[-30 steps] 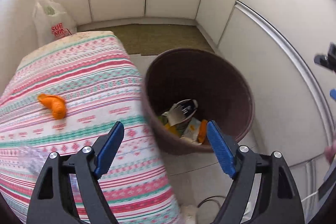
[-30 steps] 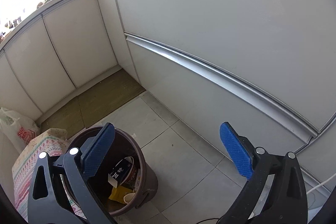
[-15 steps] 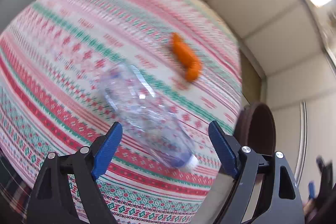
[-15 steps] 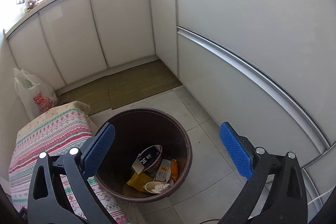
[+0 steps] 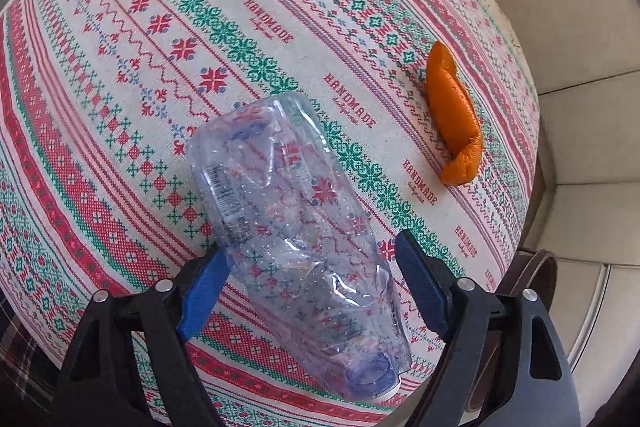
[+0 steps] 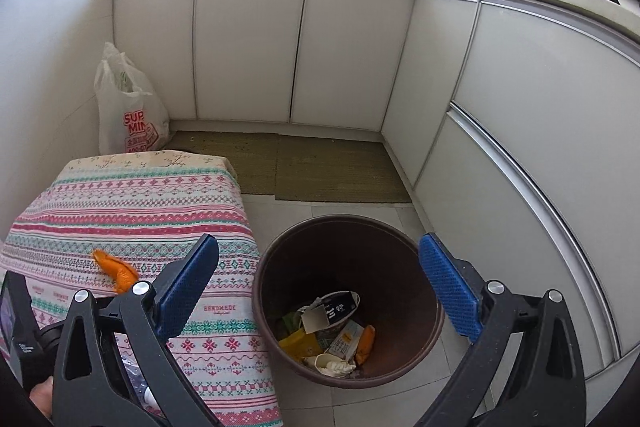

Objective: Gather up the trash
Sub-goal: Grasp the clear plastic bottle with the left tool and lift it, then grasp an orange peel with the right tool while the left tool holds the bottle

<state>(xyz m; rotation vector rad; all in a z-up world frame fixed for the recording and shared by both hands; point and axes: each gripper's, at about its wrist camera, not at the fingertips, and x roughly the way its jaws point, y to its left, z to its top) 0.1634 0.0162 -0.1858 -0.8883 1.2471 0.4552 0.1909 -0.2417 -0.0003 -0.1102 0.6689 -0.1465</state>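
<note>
A crushed clear plastic bottle [image 5: 296,227] lies on the patterned tablecloth [image 5: 160,39], cap end towards me. My left gripper [image 5: 312,287] is open, its blue pads on either side of the bottle's lower half; contact cannot be told. An orange peel [image 5: 452,119] lies further right on the cloth; it also shows in the right wrist view [image 6: 116,271]. My right gripper [image 6: 320,291] is open and empty, held above the brown trash bin [image 6: 404,247], which holds cartons, wrappers and peel.
The covered table [image 6: 132,203] stands left of the bin. A white plastic bag [image 6: 128,111] stands in the far corner by the white cabinets [image 6: 248,43]. Green mats [image 6: 328,167] lie on the tiled floor. The bin rim shows at the table's edge [image 5: 536,267].
My left gripper swung from over the bin to the table and came down around the bottle. My right gripper turned left, bringing the bin and table into view.
</note>
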